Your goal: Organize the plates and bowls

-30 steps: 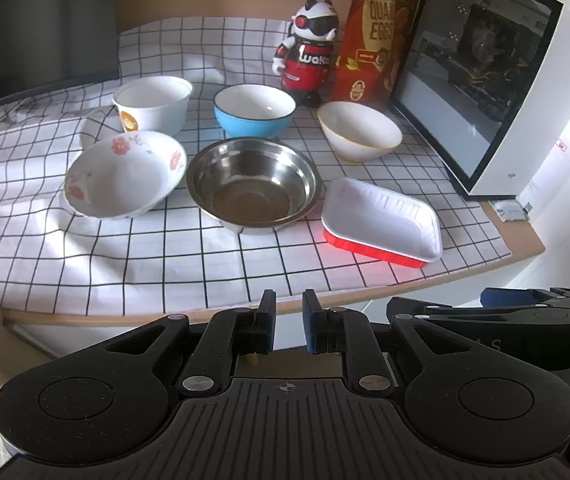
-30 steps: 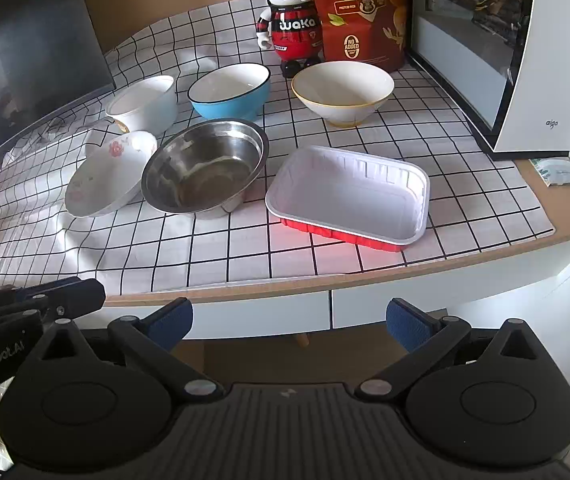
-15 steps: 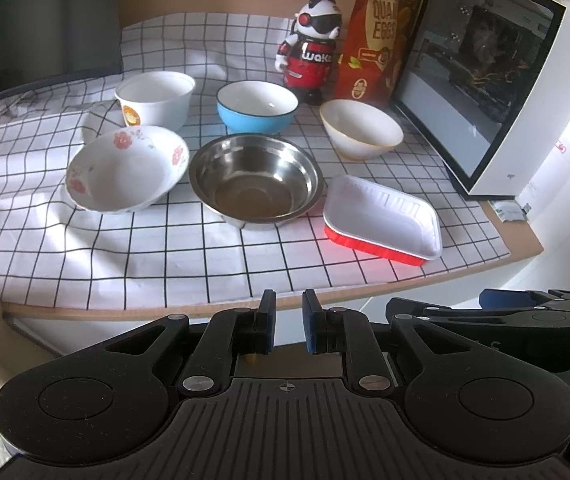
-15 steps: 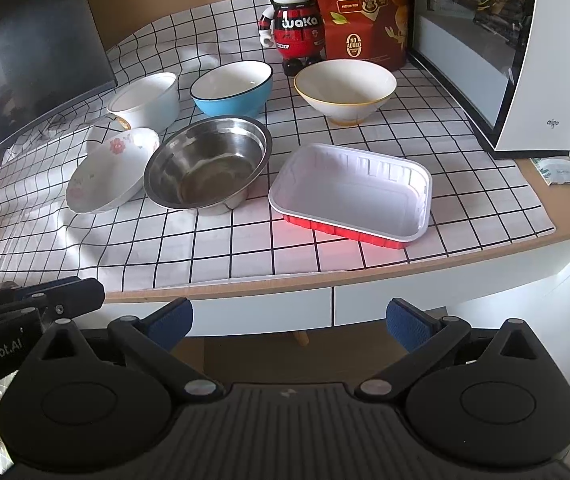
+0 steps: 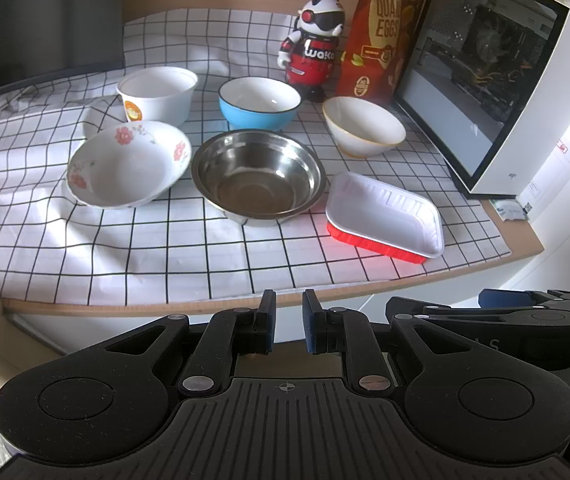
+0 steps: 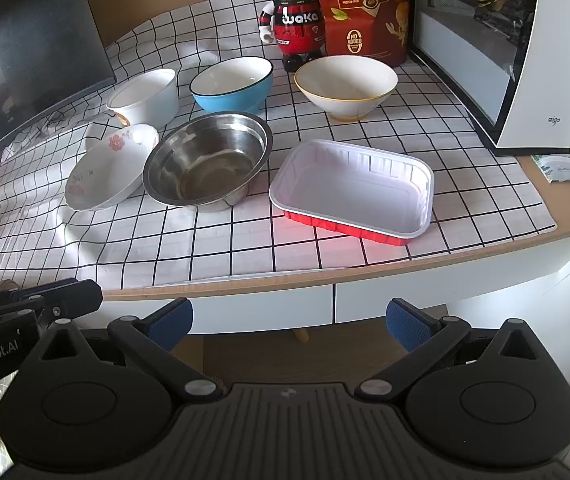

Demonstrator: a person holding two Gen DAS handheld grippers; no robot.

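Nothing is stacked yet: on the bench (image 6: 565, 216) the steel bowl (image 6: 205, 160) sits mid-cloth, floral bowl (image 6: 109, 168) touching its left, red tray (image 6: 355, 192) right, three bowls beyond. The left hand-held gripper (image 5: 287, 322) is nearly closed and empty, the right hand-held gripper (image 6: 289, 322) wide and empty; all sorting remains.

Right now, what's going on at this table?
Nothing is being handled. Both grippers sit short of the table edge: the left gripper shut and empty, the right gripper open. On the checked cloth five bowls stand apart, unstacked: floral, steel, blue, and two white, plus a red tray.
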